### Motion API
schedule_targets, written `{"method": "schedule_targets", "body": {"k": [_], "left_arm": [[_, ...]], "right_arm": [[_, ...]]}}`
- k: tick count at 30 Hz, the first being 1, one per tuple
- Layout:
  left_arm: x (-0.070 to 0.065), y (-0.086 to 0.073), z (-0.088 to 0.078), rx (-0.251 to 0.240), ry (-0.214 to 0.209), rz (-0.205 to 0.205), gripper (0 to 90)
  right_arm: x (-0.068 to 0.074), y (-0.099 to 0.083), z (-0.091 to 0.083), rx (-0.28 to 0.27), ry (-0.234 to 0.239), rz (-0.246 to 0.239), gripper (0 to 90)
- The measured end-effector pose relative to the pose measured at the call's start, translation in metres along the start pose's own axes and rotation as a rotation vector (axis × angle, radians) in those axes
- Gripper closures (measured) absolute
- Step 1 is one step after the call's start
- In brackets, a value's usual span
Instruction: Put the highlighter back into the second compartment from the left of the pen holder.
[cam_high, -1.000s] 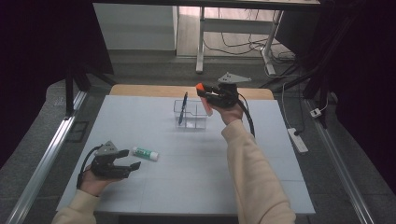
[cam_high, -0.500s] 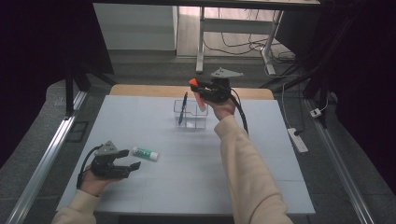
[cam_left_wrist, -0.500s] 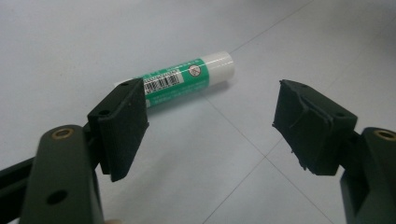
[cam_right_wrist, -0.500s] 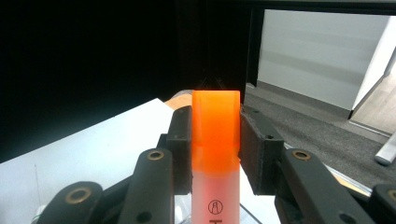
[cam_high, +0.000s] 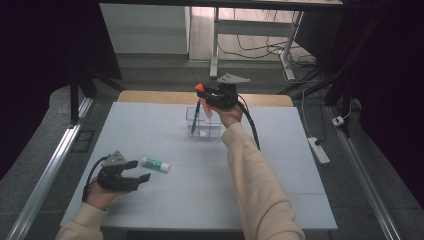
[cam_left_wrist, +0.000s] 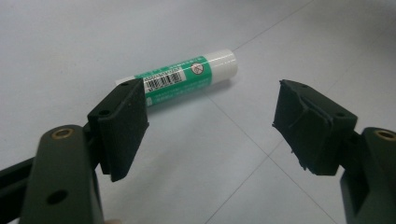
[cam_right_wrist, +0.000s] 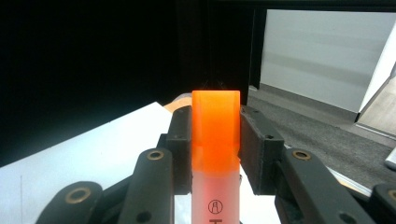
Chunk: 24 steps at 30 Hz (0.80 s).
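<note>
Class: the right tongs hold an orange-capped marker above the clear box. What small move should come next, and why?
Probably lower the right tongs so the marker sinks into the clear box: they grip it just above the box, where a blue pen stands already.

The right gripper (cam_high: 206, 95), clamped on an orange-capped marker (cam_high: 200, 88), has shifted across the counter's far side toward the clear box (cam_high: 204, 123). A second ago it hung above the box's right edge, with the orange cap over the right wall. Half a second ago it was partway across. Now the gripper sits over the box's back rim, and the orange cap has passed to above the box's left half, slightly lower.
</note>
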<state>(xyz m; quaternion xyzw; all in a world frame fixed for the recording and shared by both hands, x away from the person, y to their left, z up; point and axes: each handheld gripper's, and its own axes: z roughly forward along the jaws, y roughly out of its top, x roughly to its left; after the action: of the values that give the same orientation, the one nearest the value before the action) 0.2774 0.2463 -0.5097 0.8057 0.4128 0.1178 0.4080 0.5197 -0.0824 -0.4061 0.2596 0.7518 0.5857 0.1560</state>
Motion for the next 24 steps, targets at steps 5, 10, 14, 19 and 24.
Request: {"method": "schedule_targets", "body": {"k": [5, 10, 14, 19, 24], "left_arm": [[0.0, 0.0, 0.001, 0.003, 0.001, 0.001, 25.7], [0.0, 0.0, 0.001, 0.004, 0.002, 0.0, 25.8], [0.0, 0.0, 0.001, 0.005, 0.002, -0.001, 25.7], [0.001, -0.001, 0.001, 0.006, 0.003, 0.001, 25.8], [0.0, 0.0, 0.002, 0.009, 0.003, 0.003, 25.7]], "right_arm": [[-0.002, -0.004, 0.006, -0.006, 0.004, 0.013, 66.6], [-0.002, -0.008, 0.009, 0.003, 0.003, 0.009, 65.9], [-0.002, -0.01, 0.01, 0.02, -0.007, 0.009, 56.7], [-0.002, -0.012, 0.004, 0.047, -0.023, -0.004, 52.7], [-0.004, -0.015, -0.006, 0.063, -0.021, -0.002, 52.7]]}}
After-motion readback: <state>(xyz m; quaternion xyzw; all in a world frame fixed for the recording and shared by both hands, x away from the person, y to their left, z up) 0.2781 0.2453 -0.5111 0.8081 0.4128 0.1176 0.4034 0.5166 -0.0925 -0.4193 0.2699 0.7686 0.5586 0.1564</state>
